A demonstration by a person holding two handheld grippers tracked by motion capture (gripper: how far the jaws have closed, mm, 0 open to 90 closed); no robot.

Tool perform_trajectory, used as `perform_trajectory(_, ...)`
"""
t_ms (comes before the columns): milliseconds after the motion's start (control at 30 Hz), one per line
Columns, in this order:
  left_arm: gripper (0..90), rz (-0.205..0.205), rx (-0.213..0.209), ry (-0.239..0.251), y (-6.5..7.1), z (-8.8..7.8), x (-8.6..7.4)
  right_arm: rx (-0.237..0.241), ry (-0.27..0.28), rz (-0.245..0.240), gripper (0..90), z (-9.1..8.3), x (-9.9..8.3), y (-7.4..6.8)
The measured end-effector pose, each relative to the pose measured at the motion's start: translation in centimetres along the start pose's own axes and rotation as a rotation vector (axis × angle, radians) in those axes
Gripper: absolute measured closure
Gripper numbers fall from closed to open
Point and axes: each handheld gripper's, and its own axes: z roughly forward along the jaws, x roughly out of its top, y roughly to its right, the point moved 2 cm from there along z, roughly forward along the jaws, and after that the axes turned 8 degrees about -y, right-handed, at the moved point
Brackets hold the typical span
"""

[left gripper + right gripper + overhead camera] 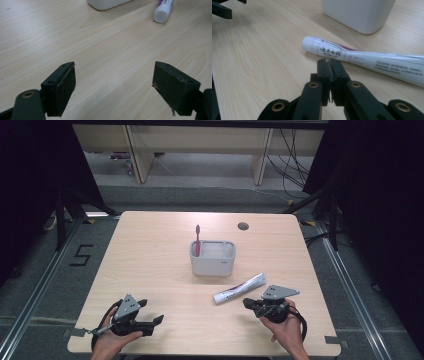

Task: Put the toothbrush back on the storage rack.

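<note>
A white toothpaste tube [239,288] with purple print lies flat on the table, right of centre, its cap end toward the left; the tube [367,60] lies just beyond my right gripper's tips, and its cap [161,13] shows at the top of the left gripper view. A pale grey holder box [212,257] stands mid-table with a pink toothbrush [197,240] upright in its left corner. My right gripper [248,303] is shut with nothing between its jaws, just short of the tube. My left gripper [156,325] rests at the front left, open and empty.
The wooden table [150,245] has a round cable hole [243,226] near its far edge. Dark curtains flank both sides. Cables lie on the floor behind the table, and a "5" mark [80,255] is taped on the floor at left.
</note>
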Motion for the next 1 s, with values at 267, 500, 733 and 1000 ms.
perform_trajectory(267, 18.2, 0.003, -0.005, -0.006, 0.2, 0.1, -0.2, 0.007, -0.008, -0.049, 90.0, 1.6, 1.7, -0.6)
perform_trajectory(500, 18.4, 0.003, -0.012, -0.01, 0.3, 0.2, -0.4, 0.02, -0.034, -0.066, 90.0, 3.3, 3.2, -0.9)
perform_trajectory(733, 18.4, 0.026, -0.021, -0.032, 0.4, 0.2, -0.5, 0.023, -0.036, -0.08, 90.0, 4.9, 4.8, -1.2)
perform_trajectory(1000, 18.8, 0.008, -0.015, -0.009, 0.4, 0.2, -0.4, 0.021, -0.059, -0.1, 90.0, 6.7, 6.0, -1.3)
